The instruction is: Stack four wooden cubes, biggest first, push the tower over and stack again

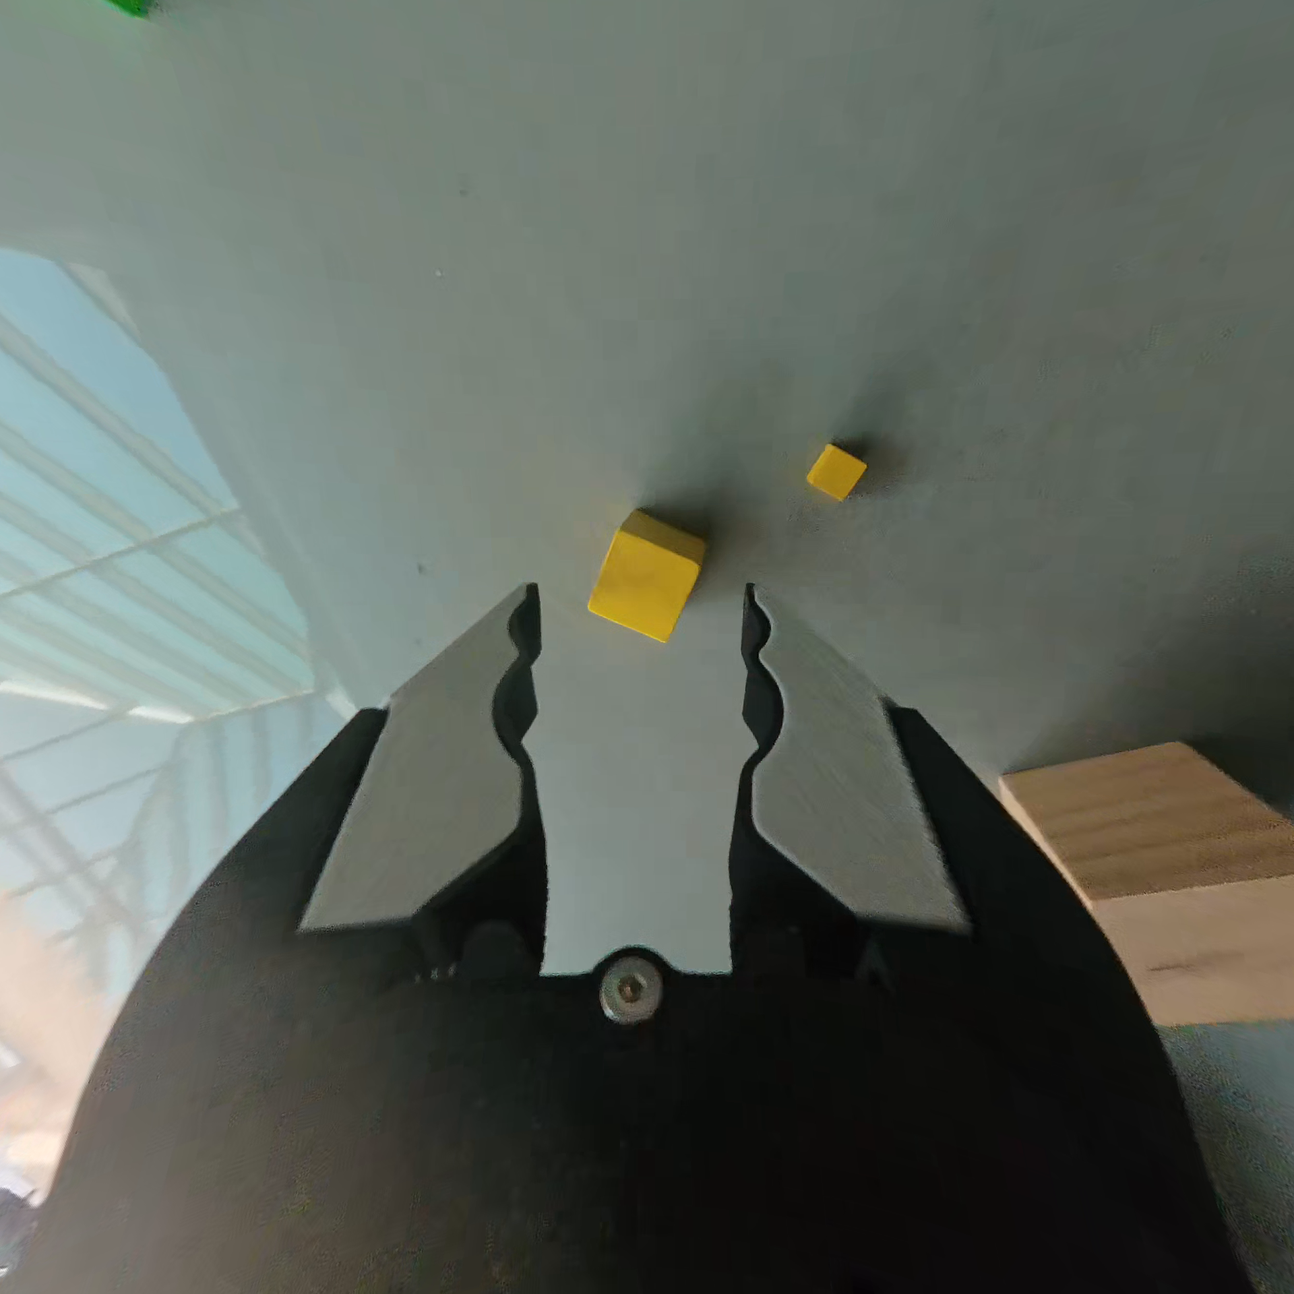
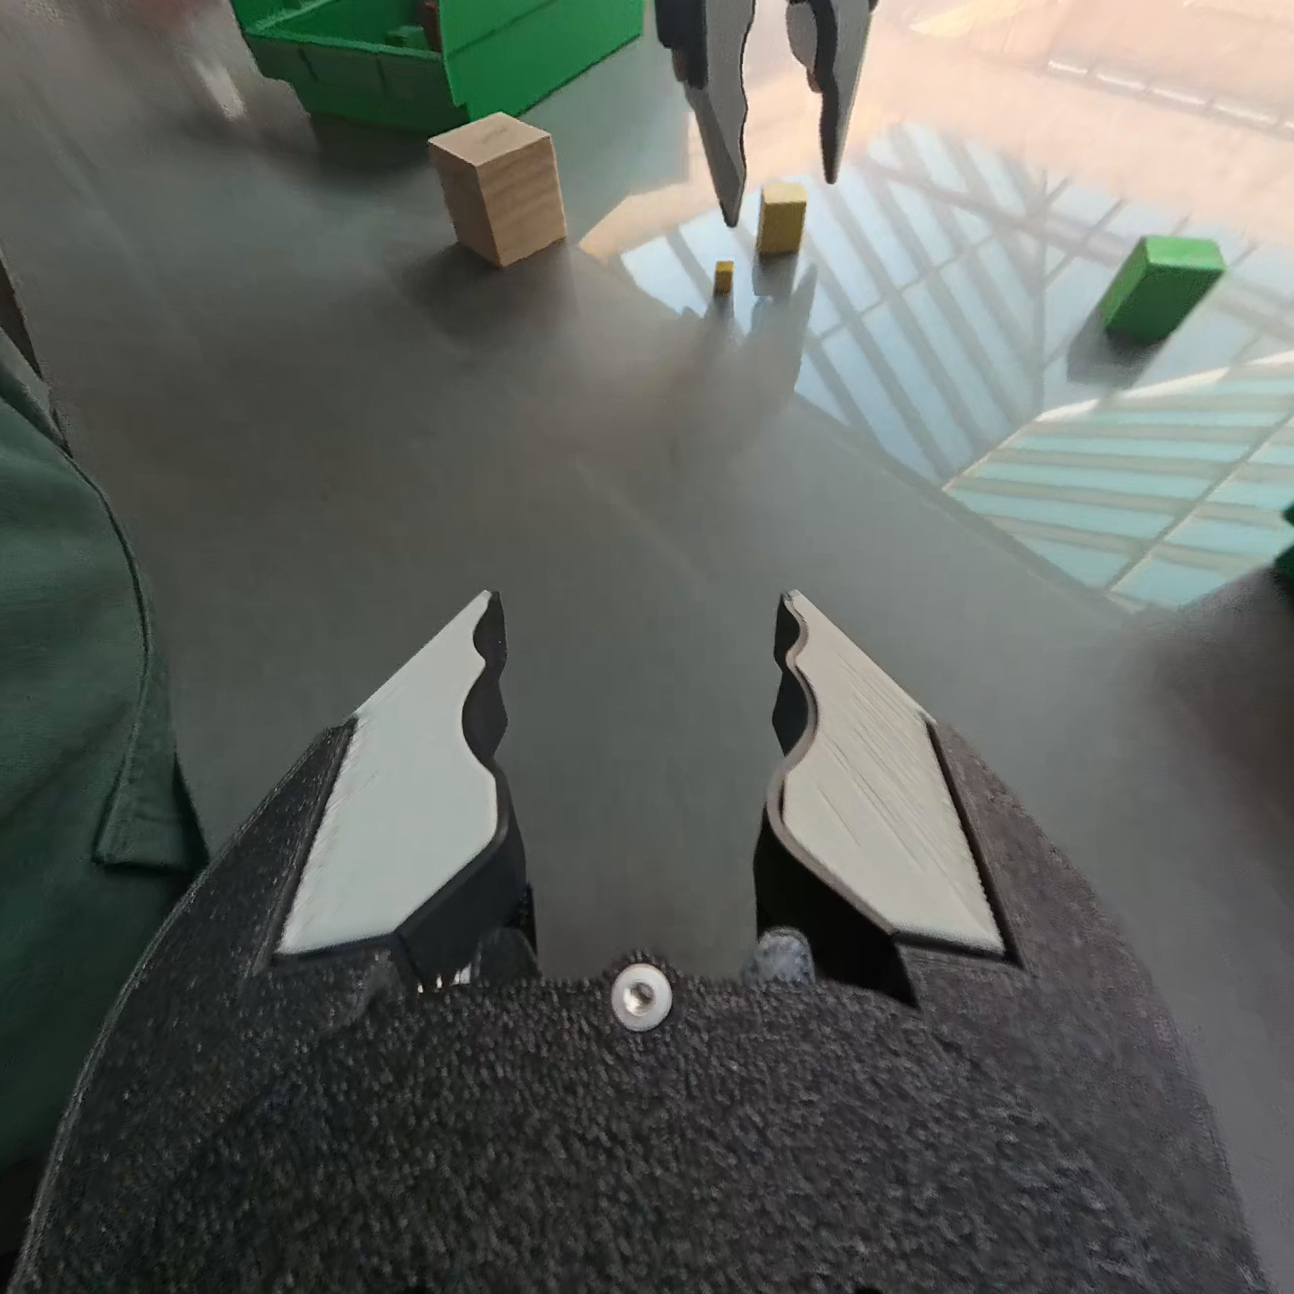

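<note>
A grey table bears two yellow blocks; a wooden cube; a green bin.

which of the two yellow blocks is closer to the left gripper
The larger yellow block, just beyond the open left gripper. The small yellow block lies farther off, toward the wooden block side.

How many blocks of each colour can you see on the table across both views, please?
Yellow blocks: 2, the larger yellow block and the small yellow block.
Green blocks: 1, the green block.
Plain wooden blocks: 1, the wooden block.
Total: 4 blocks, not counting whatever lies in the green bin.
</note>
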`<state>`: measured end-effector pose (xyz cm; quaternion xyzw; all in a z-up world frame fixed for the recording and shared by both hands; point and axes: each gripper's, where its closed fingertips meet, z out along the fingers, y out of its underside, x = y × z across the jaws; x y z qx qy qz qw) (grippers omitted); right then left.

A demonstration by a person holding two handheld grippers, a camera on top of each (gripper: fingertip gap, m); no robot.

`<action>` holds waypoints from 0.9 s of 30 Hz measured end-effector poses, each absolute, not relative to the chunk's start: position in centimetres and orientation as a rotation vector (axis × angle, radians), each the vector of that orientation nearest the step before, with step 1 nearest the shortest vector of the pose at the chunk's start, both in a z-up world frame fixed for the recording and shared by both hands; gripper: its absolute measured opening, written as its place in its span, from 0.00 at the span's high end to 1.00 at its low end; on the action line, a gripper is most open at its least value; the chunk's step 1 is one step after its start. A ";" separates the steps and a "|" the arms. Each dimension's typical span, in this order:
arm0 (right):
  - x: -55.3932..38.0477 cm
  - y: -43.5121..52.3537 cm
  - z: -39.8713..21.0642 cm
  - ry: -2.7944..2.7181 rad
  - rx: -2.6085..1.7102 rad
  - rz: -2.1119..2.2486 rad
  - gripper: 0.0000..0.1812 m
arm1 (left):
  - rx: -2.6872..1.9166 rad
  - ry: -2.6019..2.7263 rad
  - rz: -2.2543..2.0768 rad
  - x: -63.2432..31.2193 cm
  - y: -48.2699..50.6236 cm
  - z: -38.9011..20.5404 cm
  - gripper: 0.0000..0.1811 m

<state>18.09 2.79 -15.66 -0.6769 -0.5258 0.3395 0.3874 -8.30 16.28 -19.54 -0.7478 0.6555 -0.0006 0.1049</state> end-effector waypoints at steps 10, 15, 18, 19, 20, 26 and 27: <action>18.3 3.6 -16.2 -1.301 -1.743 0.875 0.57 | -2.314 1.905 -0.035 -8.8 15.5 -19.5 0.85; 17.4 3.3 -16.3 -1.345 -1.727 0.887 0.57 | -2.443 1.696 -0.149 -8.9 13.0 -18.0 0.85; 17.0 3.1 -16.2 -1.366 -1.717 0.886 0.57 | -2.469 1.650 -0.328 -6.3 9.4 -17.4 0.86; 16.9 3.0 -16.2 -1.370 -1.714 0.885 0.58 | -2.458 1.659 -0.348 -5.3 8.3 -17.4 0.86; 16.9 3.0 -16.2 -1.372 -1.713 0.886 0.58 | -2.445 1.664 -0.350 -4.1 7.3 -17.4 0.86; 16.8 2.9 -16.3 -1.390 -1.715 0.878 0.58 | -2.377 1.668 -0.315 2.5 5.6 -18.6 0.85; 16.9 2.9 -16.2 -1.391 -1.713 0.872 0.58 | -2.372 1.672 -0.316 3.3 5.7 -18.8 0.85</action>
